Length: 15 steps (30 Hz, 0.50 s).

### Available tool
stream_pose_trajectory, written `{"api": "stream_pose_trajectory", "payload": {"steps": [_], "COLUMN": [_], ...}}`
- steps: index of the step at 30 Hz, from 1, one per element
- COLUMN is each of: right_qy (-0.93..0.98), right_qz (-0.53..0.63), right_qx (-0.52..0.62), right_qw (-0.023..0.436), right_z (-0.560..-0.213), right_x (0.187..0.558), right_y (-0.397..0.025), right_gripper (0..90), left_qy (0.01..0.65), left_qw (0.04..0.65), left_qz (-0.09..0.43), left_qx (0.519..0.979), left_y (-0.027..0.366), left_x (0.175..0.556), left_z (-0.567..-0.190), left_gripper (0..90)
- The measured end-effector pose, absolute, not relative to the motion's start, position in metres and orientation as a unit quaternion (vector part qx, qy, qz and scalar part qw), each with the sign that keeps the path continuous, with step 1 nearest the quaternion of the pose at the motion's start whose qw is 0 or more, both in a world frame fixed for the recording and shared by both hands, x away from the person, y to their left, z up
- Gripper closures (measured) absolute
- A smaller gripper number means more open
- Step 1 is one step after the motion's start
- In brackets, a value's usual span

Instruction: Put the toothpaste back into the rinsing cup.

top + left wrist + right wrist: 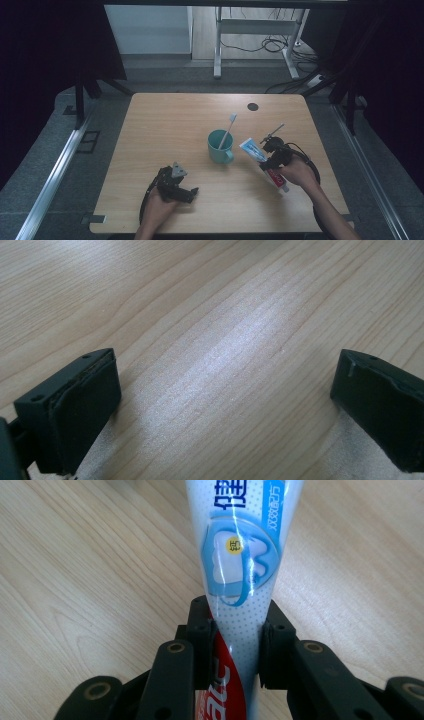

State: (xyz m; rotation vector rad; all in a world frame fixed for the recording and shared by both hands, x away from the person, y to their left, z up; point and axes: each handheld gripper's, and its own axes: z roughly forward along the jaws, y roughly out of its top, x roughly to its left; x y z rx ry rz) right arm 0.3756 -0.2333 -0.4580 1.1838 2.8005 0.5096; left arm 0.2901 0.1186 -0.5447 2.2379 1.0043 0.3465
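Toothpaste, a white-blue-red plastic tube (239,580), is clamped in the right tongs (235,640) just right of the teal cup (220,146); putting it in remains. Left tongs (225,405) stand apart, empty.

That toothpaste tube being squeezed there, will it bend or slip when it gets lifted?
The toothpaste tube looks soft: it narrows where the right hand-held gripper clamps it, so it may sag. Its skin is glossy, so it could slide. The flat crimped end should keep it from rolling.

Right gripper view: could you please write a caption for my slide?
Right gripper shut on a toothpaste tube above the wooden table.
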Motion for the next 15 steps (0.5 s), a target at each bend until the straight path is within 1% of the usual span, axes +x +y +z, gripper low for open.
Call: {"api": "stream_pose_trajectory", "payload": {"steps": [6, 15], "right_qy": [0.903, 0.896], "right_qz": [0.202, 0.247], "right_qx": [0.377, 0.365], "right_qw": [0.039, 0.061], "right_z": [-0.450, -0.448], "right_x": [0.371, 0.366], "right_y": [-0.237, -0.244], "right_gripper": [71.8, 71.8], "left_qy": [0.383, 0.383], "left_qw": [0.326, 0.326], "left_qz": [0.132, 0.132], "left_qx": [0.854, 0.854], "left_y": [0.119, 0.119], "left_x": [0.290, 0.290], "left_z": [-0.545, -0.545], "left_gripper": [0.0, 0.0]}}
